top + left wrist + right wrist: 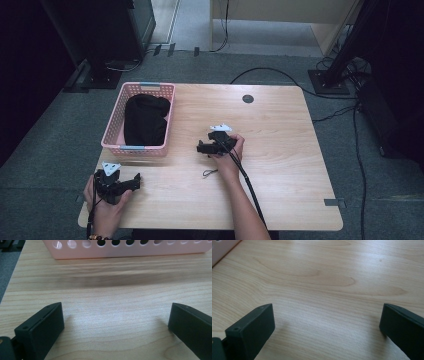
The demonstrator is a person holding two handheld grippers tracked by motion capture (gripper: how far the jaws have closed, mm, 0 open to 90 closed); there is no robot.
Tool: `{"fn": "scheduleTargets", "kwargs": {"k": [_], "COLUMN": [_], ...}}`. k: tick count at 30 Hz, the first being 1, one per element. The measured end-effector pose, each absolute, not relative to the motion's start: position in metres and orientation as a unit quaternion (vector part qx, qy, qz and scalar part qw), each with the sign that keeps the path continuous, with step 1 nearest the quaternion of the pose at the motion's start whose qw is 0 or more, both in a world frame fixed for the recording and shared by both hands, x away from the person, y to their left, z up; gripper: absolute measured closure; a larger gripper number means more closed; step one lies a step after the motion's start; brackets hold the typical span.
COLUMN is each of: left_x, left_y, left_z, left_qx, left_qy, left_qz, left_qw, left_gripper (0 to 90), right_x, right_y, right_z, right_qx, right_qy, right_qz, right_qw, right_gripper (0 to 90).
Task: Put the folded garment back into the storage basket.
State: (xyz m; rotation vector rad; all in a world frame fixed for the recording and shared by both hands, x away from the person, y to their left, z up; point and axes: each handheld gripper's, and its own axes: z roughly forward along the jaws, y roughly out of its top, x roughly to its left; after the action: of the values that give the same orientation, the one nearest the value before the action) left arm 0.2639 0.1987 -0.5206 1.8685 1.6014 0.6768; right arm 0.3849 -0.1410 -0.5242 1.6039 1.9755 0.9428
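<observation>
Nearest, at the desk's (280, 175) front-left corner: left gripper (136, 181), jaws wide apart with bare wood between them, held in a hand (105, 202) and aimed toward the pink basket (114, 126). In the left gripper view, the basket's perforated wall (130, 251) just ahead. Further in, near the desk's middle: right gripper (200, 147), jaws likewise spread and holding nothing, pointing left toward the basket's near-right corner. Beyond, along the left edge toward the back-left corner: the basket, with a black garment (145, 119) heaped inside, filling most of it and rising about to the rim.

Likely risks from here: a light plastic basket sliding or tipping if the cloth drags on the wall while being lifted; a jaw catching a hole in the wall instead of fabric; a shallow pinch on loose folds slipping free; trailing cable snagging the rim.
</observation>
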Motion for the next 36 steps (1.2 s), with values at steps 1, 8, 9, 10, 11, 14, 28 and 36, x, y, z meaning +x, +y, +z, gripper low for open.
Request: {"fn": "scheduleTargets", "kwargs": {"k": [1, 8, 9, 10, 11, 14, 28, 36], "left_x": [0.264, 0.264, 0.264, 0.264, 0.264, 0.264, 0.264, 0.264], "left_y": [0.199, 0.199, 0.199, 0.199, 0.199, 0.199, 0.199, 0.199], "left_z": [-0.521, -0.521, -0.521, -0.521, -0.521, -0.521, -0.521, -0.521], "left_qx": [0.701, 0.700, 0.700, 0.700, 0.700, 0.700, 0.700, 0.700], "left_qy": [0.601, 0.601, 0.601, 0.601, 0.601, 0.601, 0.601, 0.601], "left_qz": [0.253, 0.253, 0.253, 0.254, 0.253, 0.254, 0.253, 0.253], "left_qw": [0.290, 0.291, 0.290, 0.291, 0.291, 0.291, 0.291, 0.290], "left_gripper": [0.1, 0.1, 0.1, 0.1, 0.1, 0.1, 0.1, 0.1], "right_x": [0.384, 0.378, 0.378, 0.377, 0.377, 0.375, 0.371, 0.368], "right_y": [-0.142, -0.154, -0.156, -0.157, -0.157, -0.160, -0.177, -0.186], "right_z": [-0.524, -0.525, -0.525, -0.525, -0.525, -0.525, -0.525, -0.525], "right_qx": [0.577, 0.585, 0.587, 0.588, 0.589, 0.590, 0.597, 0.602], "right_qy": [0.712, 0.707, 0.706, 0.706, 0.706, 0.706, 0.702, 0.698], "right_qz": [0.336, 0.328, 0.327, 0.324, 0.320, 0.313, 0.305, 0.303], "right_qw": [0.215, 0.224, 0.224, 0.227, 0.229, 0.235, 0.241, 0.243], "right_gripper": [0.0, 0.0, 0.0, 0.0, 0.0, 0.0, 0.0, 0.0]}}
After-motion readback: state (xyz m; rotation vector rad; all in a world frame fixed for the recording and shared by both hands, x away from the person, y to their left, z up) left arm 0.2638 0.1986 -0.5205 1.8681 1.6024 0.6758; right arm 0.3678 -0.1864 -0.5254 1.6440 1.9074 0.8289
